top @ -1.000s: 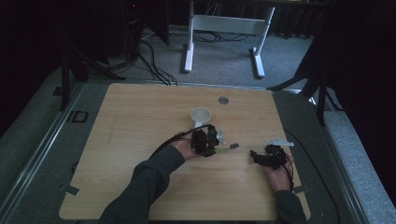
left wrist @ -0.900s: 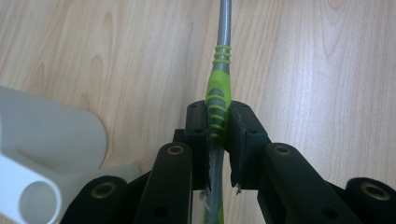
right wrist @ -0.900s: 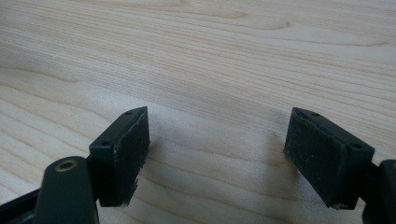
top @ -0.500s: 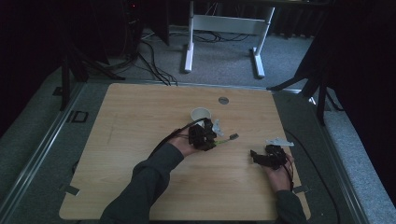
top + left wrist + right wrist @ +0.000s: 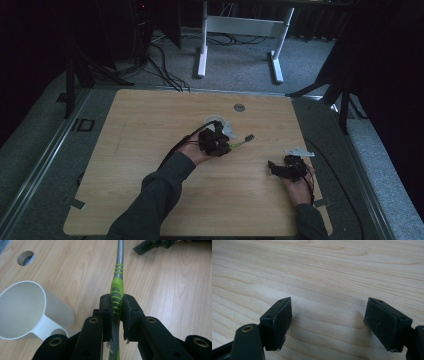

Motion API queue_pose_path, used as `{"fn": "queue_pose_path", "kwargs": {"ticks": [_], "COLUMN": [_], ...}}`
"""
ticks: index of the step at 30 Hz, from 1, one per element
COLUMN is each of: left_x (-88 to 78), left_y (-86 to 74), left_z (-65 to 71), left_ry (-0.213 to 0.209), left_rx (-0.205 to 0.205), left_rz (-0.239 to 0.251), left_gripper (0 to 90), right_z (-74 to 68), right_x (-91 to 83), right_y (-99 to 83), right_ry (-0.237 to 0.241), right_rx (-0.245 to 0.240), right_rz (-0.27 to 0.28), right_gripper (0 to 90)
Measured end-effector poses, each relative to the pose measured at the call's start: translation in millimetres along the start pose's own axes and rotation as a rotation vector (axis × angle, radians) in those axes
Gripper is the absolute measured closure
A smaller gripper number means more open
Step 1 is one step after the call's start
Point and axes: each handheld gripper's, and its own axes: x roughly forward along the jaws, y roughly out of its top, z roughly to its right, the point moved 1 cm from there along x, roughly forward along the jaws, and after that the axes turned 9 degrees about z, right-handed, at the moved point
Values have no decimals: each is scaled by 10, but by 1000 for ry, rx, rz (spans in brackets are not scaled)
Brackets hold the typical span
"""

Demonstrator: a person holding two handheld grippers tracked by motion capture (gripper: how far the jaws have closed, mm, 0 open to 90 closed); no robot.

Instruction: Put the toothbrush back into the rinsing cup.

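My left gripper (image 5: 117, 302) is shut on the green ribbed handle of a utensil (image 5: 117, 287), whose grey shaft runs on ahead over the wood. In the high view that left gripper (image 5: 222, 145) sits mid-table, and the utensil (image 5: 244, 141) sticks out to its right. A white cup with a handle (image 5: 25, 307) stands just left of the jaws; in the high view the cup (image 5: 215, 121) is right behind the hand. My right gripper (image 5: 328, 322) is open with only bare wood between its pads. It rests low at the table's right (image 5: 274, 166).
The wooden table (image 5: 150, 130) has a round cable hole (image 5: 239, 107) near its far edge, also seen in the left gripper view as the hole (image 5: 25, 258). The right gripper's tip (image 5: 155, 243) lies ahead of the utensil. White desk legs (image 5: 202, 45) and cables lie on the floor beyond.
My left gripper has lifted a little and shifted toward the cup, carrying the utensil; its tip now points farther up the table. The right gripper has stayed where it was.
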Motion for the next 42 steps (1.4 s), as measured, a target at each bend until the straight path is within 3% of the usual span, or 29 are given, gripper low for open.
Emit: {"fn": "queue_pose_path", "kwargs": {"ticks": [17, 35, 42], "left_x": [-140, -242, -267], "left_y": [8, -7, -85], "left_z": [-86, -179, -249], "left_ry": [40, 87, 111], "left_rx": [-72, -117, -175], "left_rz": [86, 149, 190], "left_gripper": [794, 795, 794], "right_z": [0, -1, 0], "right_x": [0, 0, 0], "right_y": [0, 0, 0], "right_ry": [0, 0, 0], "right_rx": [0, 1, 0], "right_rz": [1, 1, 0], "right_gripper": [217, 217, 217]}}
